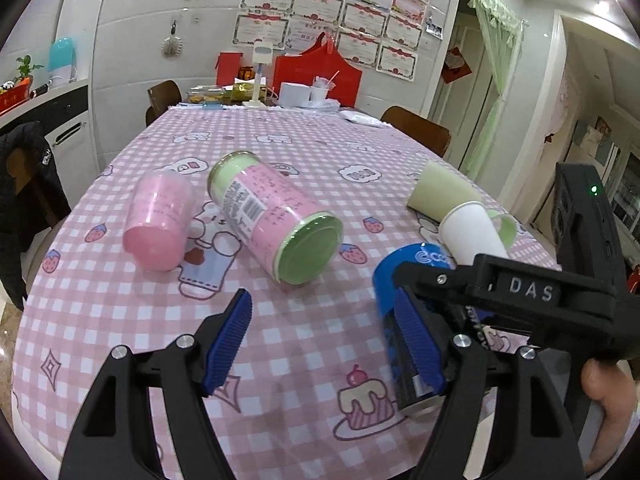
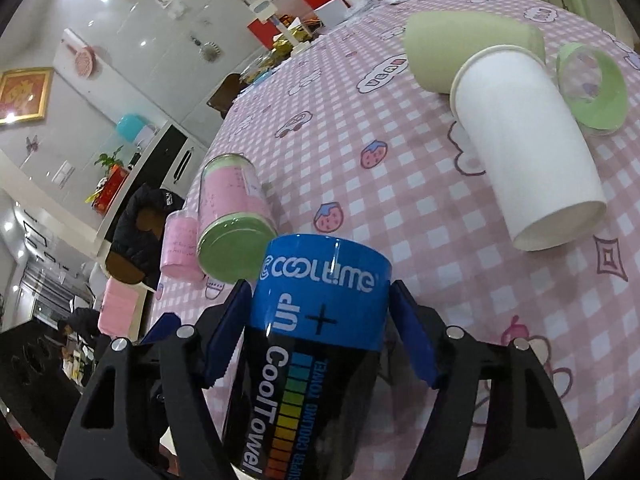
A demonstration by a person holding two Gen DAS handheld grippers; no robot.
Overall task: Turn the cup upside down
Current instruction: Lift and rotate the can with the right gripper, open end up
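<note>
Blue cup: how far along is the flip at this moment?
Done: the right claw is shut on the blue cup, both pads against its sides. In hand: the cup looks tilted, and whether it is clear of the table cannot be told. The left claw is open with nothing in it. Left: finishing the turn and setting the cup down inverted. Other cups on the table all lie on their sides.

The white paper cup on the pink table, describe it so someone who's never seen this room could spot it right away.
Start at the pink checked tablecloth and go to the cluster on its far right side. The white paper cup lies on its side there, its base against a pale green cup and a clear green-rimmed lid beside it. It is the only plain white, unprinted container.
</note>
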